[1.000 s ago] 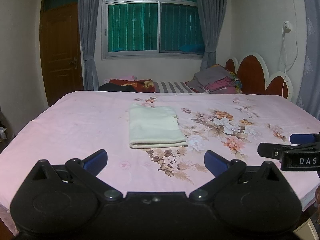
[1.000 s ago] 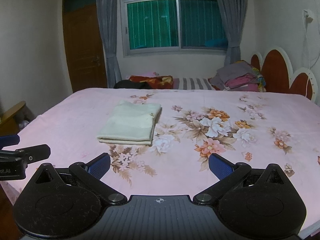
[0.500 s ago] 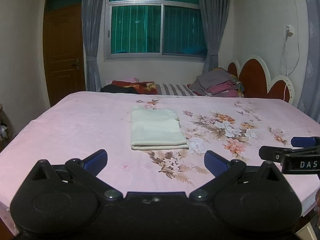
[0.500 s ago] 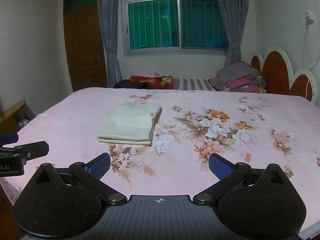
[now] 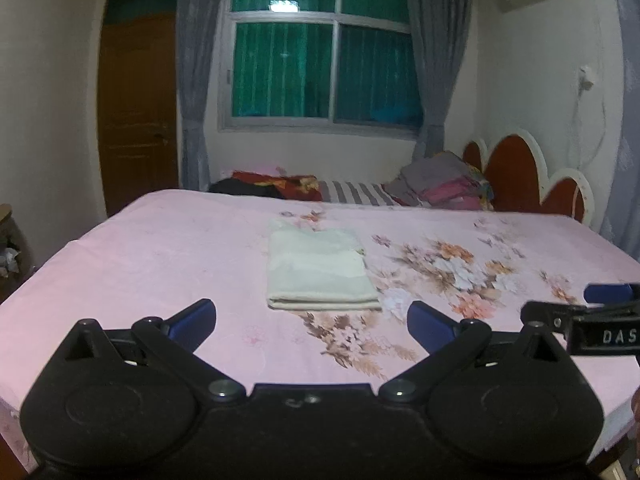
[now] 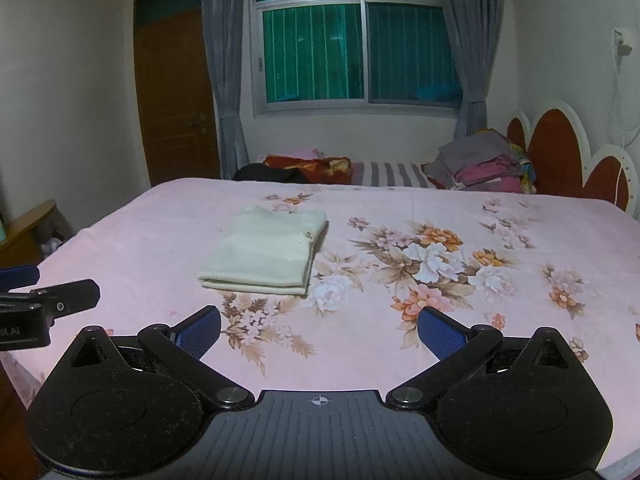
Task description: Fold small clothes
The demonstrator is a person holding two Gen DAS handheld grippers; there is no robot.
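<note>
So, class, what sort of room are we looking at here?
Most likely a home bedroom. A bed with a pink floral sheet fills the view, with a scalloped headboard at its right end, a folded cream garment lying on it, and a curtained window behind.

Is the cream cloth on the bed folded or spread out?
Folded: the cream cloth lies as a neat rectangle with stacked layers visible along its near edge.
</note>
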